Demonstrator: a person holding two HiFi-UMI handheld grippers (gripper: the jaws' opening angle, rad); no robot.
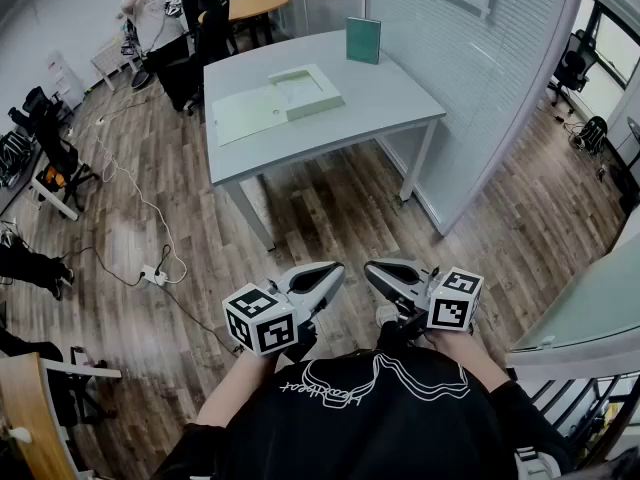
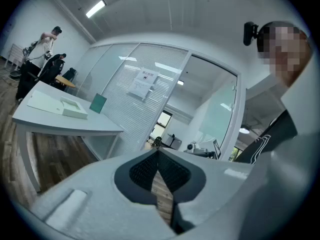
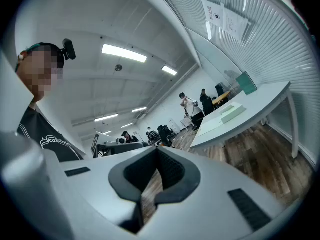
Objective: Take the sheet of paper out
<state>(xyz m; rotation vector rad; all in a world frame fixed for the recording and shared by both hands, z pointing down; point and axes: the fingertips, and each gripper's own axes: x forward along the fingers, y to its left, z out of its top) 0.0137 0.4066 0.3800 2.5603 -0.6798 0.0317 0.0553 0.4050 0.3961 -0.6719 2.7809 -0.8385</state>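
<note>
A pale green file box [image 1: 306, 91] lies open on the grey table [image 1: 380, 103], its flap [image 1: 248, 114] spread flat to the left. No separate sheet of paper can be made out at this distance. I stand well back from the table. My left gripper [image 1: 338, 269] and right gripper [image 1: 370, 268] are held side by side close to my body, over the wooden floor, both shut and empty. In the left gripper view the box [image 2: 70, 107] is far off to the left of the left gripper [image 2: 158, 155]. The right gripper view has the box [image 3: 232, 113] far to the right of the right gripper [image 3: 158, 156].
A green folder [image 1: 363, 40] stands upright at the table's far edge. A glass partition [image 1: 490, 98] runs along the right. Cables and a power strip [image 1: 155, 274] lie on the floor at the left. People and chairs [image 1: 160, 18] are at the back left.
</note>
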